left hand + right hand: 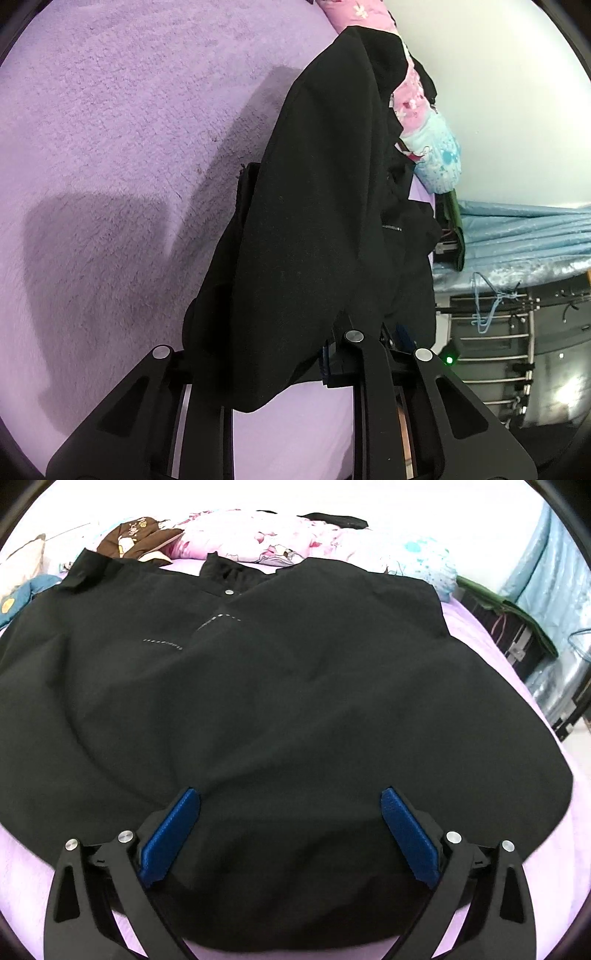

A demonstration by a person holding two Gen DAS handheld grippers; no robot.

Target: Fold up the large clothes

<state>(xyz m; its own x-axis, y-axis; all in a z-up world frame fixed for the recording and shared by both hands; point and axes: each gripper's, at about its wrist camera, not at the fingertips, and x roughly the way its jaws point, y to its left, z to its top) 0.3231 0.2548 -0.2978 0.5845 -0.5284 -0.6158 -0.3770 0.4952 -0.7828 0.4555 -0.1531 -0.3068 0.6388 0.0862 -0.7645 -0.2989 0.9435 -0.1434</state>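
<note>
One jacket (277, 701) hem between fingers (170, 834)

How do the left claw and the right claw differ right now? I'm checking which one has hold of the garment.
The left claw is closed on a fold of the black jacket, which drapes over it; the right claw stands wide open, gripping nothing. The left claw's pads are hidden by cloth; the right claw's blue pads are in plain sight. Both are over the jacket on the purple blanket.
</note>
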